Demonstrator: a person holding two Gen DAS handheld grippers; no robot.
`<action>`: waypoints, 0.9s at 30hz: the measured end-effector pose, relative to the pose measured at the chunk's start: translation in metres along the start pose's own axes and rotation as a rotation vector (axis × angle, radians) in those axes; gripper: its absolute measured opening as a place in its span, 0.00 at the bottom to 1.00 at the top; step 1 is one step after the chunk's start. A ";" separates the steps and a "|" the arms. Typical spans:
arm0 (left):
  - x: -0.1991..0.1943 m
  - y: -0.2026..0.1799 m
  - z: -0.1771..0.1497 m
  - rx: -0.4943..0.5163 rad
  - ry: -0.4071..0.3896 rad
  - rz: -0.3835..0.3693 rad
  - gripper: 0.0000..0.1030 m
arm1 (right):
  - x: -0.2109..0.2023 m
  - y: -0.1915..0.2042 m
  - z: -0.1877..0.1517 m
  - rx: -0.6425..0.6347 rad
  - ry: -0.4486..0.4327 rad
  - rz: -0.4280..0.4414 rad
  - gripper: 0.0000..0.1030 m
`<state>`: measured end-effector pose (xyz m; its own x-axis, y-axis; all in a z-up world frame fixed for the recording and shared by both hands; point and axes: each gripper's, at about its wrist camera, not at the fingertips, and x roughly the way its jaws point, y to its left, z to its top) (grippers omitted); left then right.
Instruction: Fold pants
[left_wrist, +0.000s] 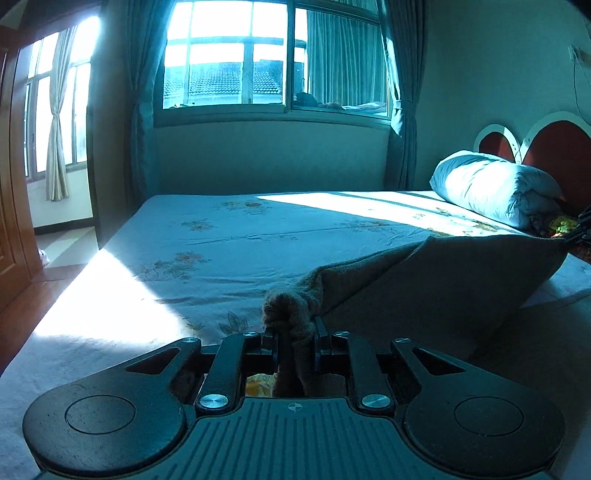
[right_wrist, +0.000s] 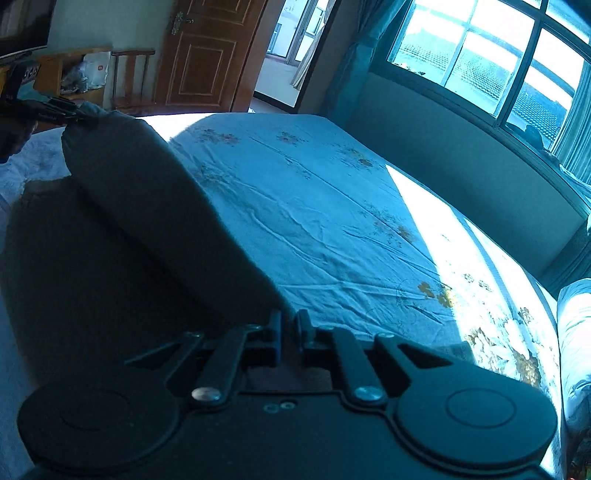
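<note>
In the left view, the left gripper (left_wrist: 295, 332) pinches a bunched corner of the pants (left_wrist: 443, 280), lifted above the bed (left_wrist: 221, 236). In the right view, the right gripper (right_wrist: 290, 325) clamps the other corner. Keep the edge taut and level, then lay it evenly onto the bed.

1. Daylight pours through the window (left_wrist: 271, 55), which is blown out to white in both views, leaving the room dim with a strong blue-green cast.
2. Hard sunlit bands cross the bed sheet (left_wrist: 229, 243), glaring at its near left corner and by the rolled quilt (left_wrist: 495, 184).
3. The pants (right_wrist: 155, 221) read as a near-black mass and cast a dark shadow beside them.
4. Fisheye distortion bows the window frame and the door (right_wrist: 207, 55); corners vignette to black.
5. The right wrist view is softer, slightly smeared.
</note>
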<state>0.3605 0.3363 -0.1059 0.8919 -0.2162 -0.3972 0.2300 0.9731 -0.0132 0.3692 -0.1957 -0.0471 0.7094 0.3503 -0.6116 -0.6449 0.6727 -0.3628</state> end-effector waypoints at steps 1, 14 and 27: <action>-0.009 -0.003 -0.008 -0.023 0.009 0.004 0.20 | -0.005 0.010 -0.012 -0.006 -0.004 -0.011 0.02; -0.116 -0.018 -0.090 -0.455 0.103 0.248 0.72 | -0.056 0.041 -0.078 0.431 -0.064 -0.093 0.11; -0.071 -0.029 -0.098 -0.782 0.153 0.097 0.59 | -0.014 0.063 -0.048 0.657 0.007 -0.181 0.19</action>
<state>0.2524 0.3309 -0.1677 0.8178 -0.1695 -0.5501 -0.2360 0.7729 -0.5890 0.3052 -0.1898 -0.0956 0.7865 0.1921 -0.5870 -0.2080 0.9773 0.0412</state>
